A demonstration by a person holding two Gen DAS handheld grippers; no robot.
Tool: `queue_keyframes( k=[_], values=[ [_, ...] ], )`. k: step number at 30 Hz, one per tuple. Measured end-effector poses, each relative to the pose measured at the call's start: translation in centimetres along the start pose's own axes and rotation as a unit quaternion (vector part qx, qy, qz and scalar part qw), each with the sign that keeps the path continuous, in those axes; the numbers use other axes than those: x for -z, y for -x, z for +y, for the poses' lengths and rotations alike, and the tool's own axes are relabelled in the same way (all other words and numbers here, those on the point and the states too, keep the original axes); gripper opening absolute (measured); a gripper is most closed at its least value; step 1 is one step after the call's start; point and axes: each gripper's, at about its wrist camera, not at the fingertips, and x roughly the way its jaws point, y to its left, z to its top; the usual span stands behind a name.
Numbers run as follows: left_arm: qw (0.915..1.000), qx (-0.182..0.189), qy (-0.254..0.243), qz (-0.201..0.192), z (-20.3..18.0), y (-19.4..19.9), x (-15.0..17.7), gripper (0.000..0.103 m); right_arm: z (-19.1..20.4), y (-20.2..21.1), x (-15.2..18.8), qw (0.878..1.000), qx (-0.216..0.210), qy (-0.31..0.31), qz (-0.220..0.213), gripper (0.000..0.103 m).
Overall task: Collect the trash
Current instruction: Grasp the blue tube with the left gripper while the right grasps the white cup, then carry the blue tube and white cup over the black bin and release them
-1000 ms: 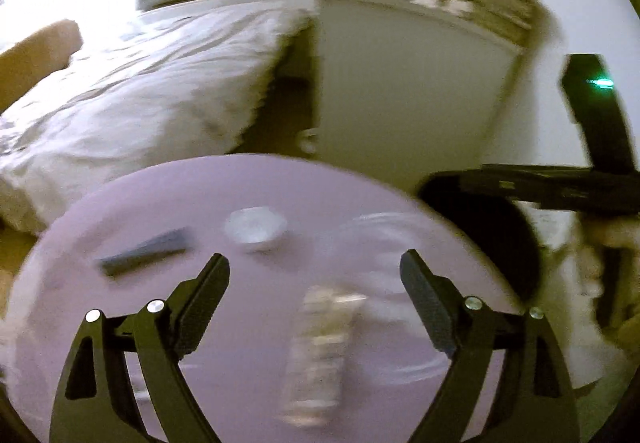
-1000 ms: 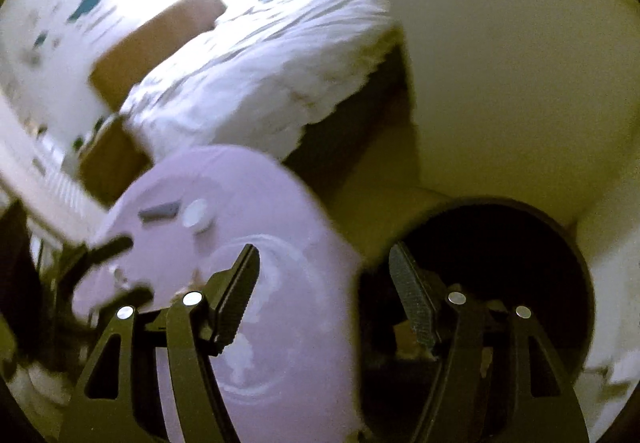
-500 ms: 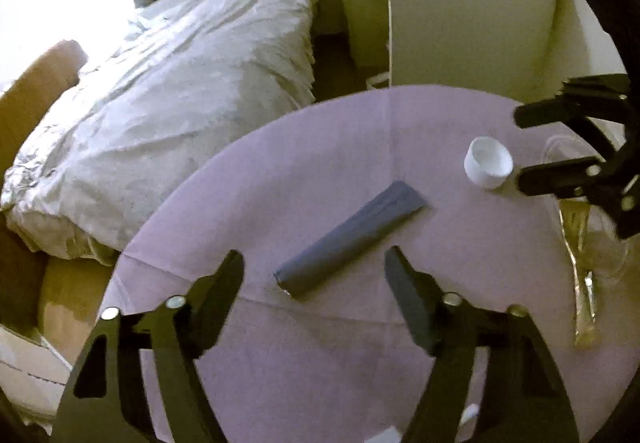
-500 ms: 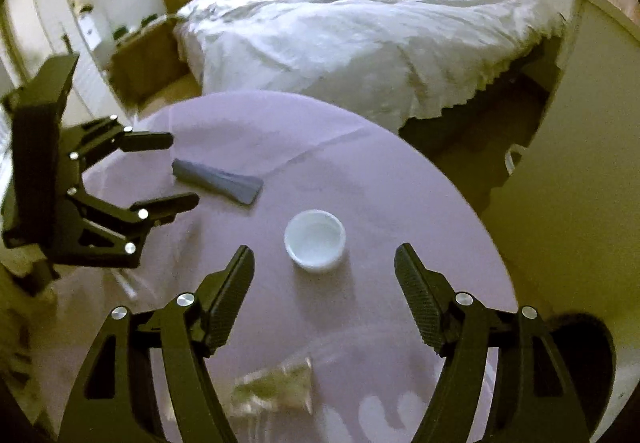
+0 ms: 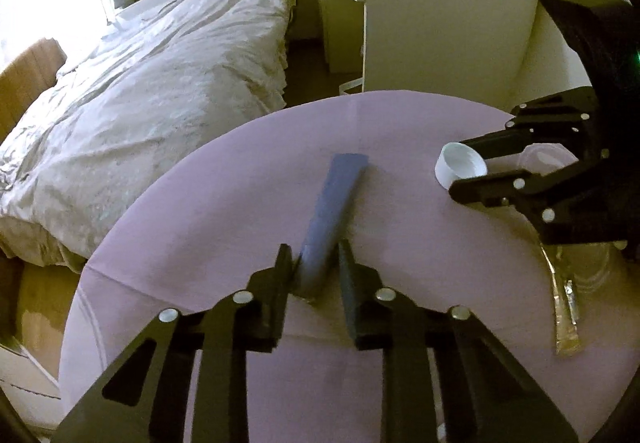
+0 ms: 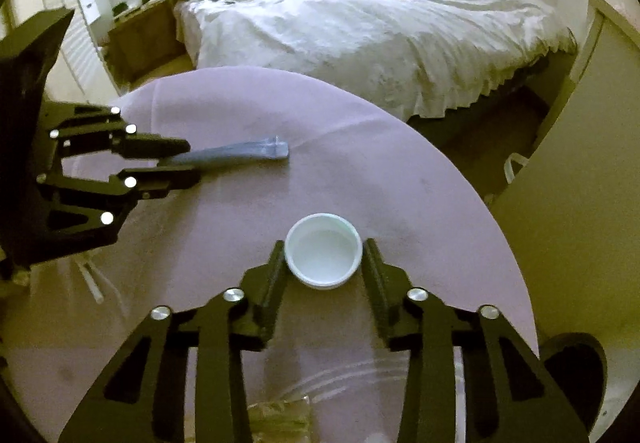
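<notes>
A flattened blue tube (image 5: 334, 203) lies on the round purple table (image 5: 224, 203). My left gripper (image 5: 314, 267) has closed its jaws around the tube's near end; it also shows in the right wrist view (image 6: 176, 163), clamped on the tube (image 6: 244, 154). A small white cup (image 6: 323, 251) sits upright on the table between the pads of my right gripper (image 6: 323, 257), which touch its sides. The cup (image 5: 460, 165) and right gripper (image 5: 476, 167) show at right in the left wrist view. A clear wrapper (image 5: 566, 319) lies at the table's right.
A bed with a white duvet (image 6: 360, 15) stands beyond the table. A white cabinet (image 5: 436, 19) with stacked books is at the back right. A dark round bin (image 6: 576, 367) sits on the floor by the table's right edge. A clear plastic lid (image 6: 340, 383) lies near me.
My left gripper moved onto the blue tube and closed on its end. My right gripper moved forward and closed around the white cup.
</notes>
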Motion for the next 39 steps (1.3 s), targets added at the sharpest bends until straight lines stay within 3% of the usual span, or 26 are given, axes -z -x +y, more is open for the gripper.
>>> queue_keyframes(
  k=[4, 11, 21, 30, 39],
  values=[
    [0.9999, 0.007, 0.006, -0.004, -1.0, 0.4, 0.1, 0.013, -0.2, 1.2, 0.4, 1.0, -0.003, -0.006, -0.013, 0.037],
    [0.998, 0.041, 0.029, -0.038, -3.2, 2.9, -0.8, 0.012, -2.2, 5.3, 1.5, 0.998, -0.02, -0.035, -0.046, 0.037],
    [0.9895, 0.112, 0.054, -0.074, -8.6, 4.6, -4.5, 0.012, -9.8, 11.7, 5.7, 0.991, -0.001, -0.108, -0.079, 0.037],
    [0.9785, 0.187, 0.032, -0.081, -17.0, 2.9, -8.3, 0.012, -17.2, 15.1, 11.1, 0.978, 0.032, -0.186, -0.083, 0.037],
    [0.9709, 0.233, 0.033, -0.047, -22.5, -1.2, -10.4, 0.012, -21.9, 15.9, 15.4, 0.967, 0.058, -0.235, -0.076, 0.037]
  ],
)
